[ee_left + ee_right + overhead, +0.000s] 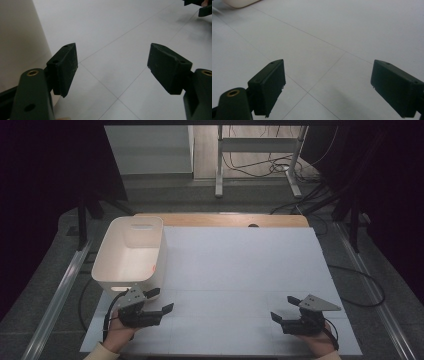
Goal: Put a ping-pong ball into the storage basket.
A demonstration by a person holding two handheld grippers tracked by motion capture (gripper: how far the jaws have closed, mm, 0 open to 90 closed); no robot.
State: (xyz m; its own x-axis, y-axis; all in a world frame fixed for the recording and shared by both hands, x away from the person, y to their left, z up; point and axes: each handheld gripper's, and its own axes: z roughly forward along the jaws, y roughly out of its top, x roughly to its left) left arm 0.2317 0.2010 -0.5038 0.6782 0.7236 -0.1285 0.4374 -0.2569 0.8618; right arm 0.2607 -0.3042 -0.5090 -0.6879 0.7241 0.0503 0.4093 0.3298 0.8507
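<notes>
Clearly the white bin (131,254) was the thing in hand: it sat at the far left of the counter (240,270), its left side hanging a little past the white sheet's edge, its mouth up and, as far as the high view showed, nothing in it apart from a small reddish mark on the inner right wall that I could not identify. The left tool (159,301) hovered just near of the bin's near right corner, jaws standing apart with nothing between them, pointed right and slightly away from the bin; in the left gripper view the bin's pale wall (20,40) rose close beside the left jaw, though whether they touched I could not tell. That placement suggested the hand was settling low beside the bin, perhaps to grip or nudge its rim. The right tool (284,308) rested near the counter's near right, well apart from the bin, jaws likewise spread and bare, pointing left; it probably waited its turn. Between the two tools the counter lay bare, so sideways moves had plenty of room. The tight spots were the bin's wall against the left tool and the near edge of the counter just behind both hands.
</notes>
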